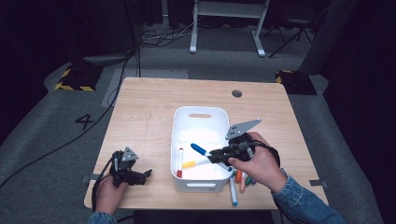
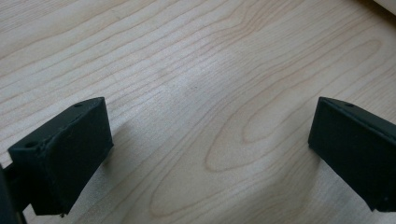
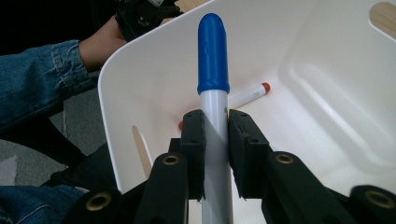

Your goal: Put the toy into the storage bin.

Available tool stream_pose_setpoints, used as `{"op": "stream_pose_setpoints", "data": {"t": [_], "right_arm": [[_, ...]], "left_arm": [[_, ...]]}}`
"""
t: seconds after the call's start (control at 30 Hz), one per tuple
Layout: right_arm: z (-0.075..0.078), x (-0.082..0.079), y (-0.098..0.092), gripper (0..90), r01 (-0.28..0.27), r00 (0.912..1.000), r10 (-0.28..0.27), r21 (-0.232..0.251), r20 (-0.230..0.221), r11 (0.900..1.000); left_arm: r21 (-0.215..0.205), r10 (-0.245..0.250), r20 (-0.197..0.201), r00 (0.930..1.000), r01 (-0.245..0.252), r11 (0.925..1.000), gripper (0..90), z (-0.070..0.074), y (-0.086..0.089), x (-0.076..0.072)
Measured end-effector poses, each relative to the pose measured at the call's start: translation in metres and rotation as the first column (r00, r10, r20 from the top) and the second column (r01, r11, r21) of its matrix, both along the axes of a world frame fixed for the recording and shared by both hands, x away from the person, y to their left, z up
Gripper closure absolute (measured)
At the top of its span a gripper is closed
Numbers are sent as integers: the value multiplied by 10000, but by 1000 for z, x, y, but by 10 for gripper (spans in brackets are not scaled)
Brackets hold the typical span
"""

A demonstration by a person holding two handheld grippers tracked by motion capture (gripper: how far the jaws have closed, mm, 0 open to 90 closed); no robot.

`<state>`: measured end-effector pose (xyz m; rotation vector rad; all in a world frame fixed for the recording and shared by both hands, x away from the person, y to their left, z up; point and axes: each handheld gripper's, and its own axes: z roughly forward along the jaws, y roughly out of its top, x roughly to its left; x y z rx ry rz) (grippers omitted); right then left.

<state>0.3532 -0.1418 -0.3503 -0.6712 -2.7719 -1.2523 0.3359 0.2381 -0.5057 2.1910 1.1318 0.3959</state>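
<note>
A white bin (image 1: 196, 186) stands in the middle of the wooden table (image 1: 149, 107). Over its right side my right gripper (image 1: 214, 155) is shut on a white marker with a blue cap (image 1: 198, 149); the cap points left into the bin. In the right gripper view the jaws (image 3: 215, 119) clamp the marker's white barrel just below the blue cap (image 3: 213, 51). A red-capped marker (image 1: 180, 162) and a yellow-capped marker (image 1: 190, 164) lie on the bin's floor. My left gripper (image 1: 142, 176) rests at the front left of the table, open, with bare wood (image 2: 196, 88) between its jaws.
Several more markers (image 1: 237, 182) lie on the table by the bin's front right corner. A round hole (image 1: 236, 93) sits at the table's far right. The other hand and its gripper (image 3: 140, 11) appear beyond the bin's wall (image 3: 140, 84).
</note>
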Motion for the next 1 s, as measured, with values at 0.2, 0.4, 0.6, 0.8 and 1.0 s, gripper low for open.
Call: {"op": "stream_pose_setpoints", "data": {"t": [0.2,0.4,0.6,0.8,1.0], "right_arm": [[-9,-1,3,768,-180,9998,178,-317,-72,9993],[-15,-3,7,768,-406,9992,407,-696,11,9967],[-21,-5,12,768,-525,9986,522,-1021,-57,9934],[-21,-6,15,767,-455,9990,448,-1287,-87,9906],[-21,-8,17,761,-452,9989,467,-1518,59,9874]], "left_arm": [[0,22,-4,10000,-22,10000,0,0,0,0],[-9,-11,-13,10000,11,10000,0,0,0,0],[-36,-7,-7,10000,7,10000,0,0,0,0],[40,23,28,10000,-23,10000,0,0,0,0],[-35,2,-16,10000,-2,10000,0,0,0,0]]}}
